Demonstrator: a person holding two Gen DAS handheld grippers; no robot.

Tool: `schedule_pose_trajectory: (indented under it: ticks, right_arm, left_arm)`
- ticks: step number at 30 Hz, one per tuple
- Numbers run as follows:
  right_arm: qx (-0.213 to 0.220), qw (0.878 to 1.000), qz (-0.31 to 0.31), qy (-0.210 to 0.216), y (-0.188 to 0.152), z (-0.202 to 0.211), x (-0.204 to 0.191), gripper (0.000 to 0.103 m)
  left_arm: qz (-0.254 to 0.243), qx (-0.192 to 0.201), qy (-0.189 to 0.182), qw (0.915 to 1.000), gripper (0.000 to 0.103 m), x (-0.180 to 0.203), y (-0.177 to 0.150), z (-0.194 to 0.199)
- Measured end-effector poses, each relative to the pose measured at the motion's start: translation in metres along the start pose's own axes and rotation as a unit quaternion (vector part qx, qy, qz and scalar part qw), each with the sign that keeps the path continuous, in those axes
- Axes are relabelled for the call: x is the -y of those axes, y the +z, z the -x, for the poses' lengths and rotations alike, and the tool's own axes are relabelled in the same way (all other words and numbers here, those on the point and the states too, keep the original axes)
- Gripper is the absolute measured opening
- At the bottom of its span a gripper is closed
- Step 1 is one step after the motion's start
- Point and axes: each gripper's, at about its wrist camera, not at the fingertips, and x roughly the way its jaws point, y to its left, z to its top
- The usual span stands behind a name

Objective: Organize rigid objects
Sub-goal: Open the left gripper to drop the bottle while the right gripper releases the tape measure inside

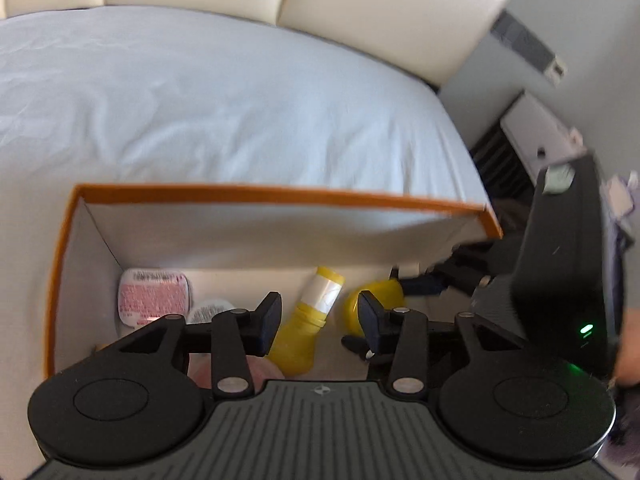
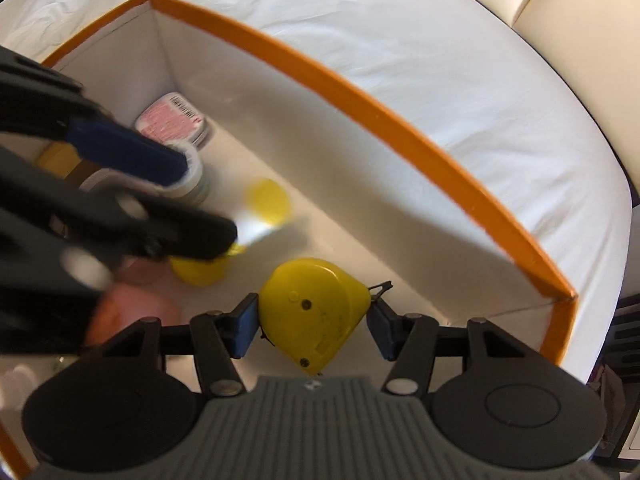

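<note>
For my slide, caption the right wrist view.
Right tongs straddle a yellow tape measure inside the orange-rimmed box.

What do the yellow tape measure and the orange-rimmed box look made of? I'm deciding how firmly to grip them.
The tape measure looks like hard moulded plastic, smooth and slightly glossy, with small screws set in its case. The box looks like stiff cardboard: thin flat walls, matte white inside, orange edging, creased corners.
</note>
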Motion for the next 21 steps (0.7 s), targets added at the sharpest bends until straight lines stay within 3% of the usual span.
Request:
schedule_pose_trajectory:
  ticks: [6, 10, 18, 21]
  right_arm:
    - [0.006, 1.0, -0.004, 0.01, 0.009, -0.007, 0.0, 0.058]
    - [-0.019, 0.999, -0.027, 0.026, 0.01, -0.016, 0.012, 0.058]
    - [-0.03, 0.995, -0.074, 0.057, 0.014, -0.022, 0.026, 0.059]
    - [-0.026, 0.993, -0.085, 0.077, 0.012, -0.017, 0.034, 0.072]
  left_arm:
    - [0.039, -0.003, 0.009, 0.9992, 0.049, -0.021, 0.004, 0.0]
    - [0.056, -0.008, 0.015, 0.9982, 0.049, -0.029, 0.005, -0.004]
    - [0.065, -0.019, 0.02, 0.9975, 0.049, -0.037, 0.005, -0.005]
    - [0.066, -0.019, 0.02, 0.9974, 0.049, -0.037, 0.004, -0.004]
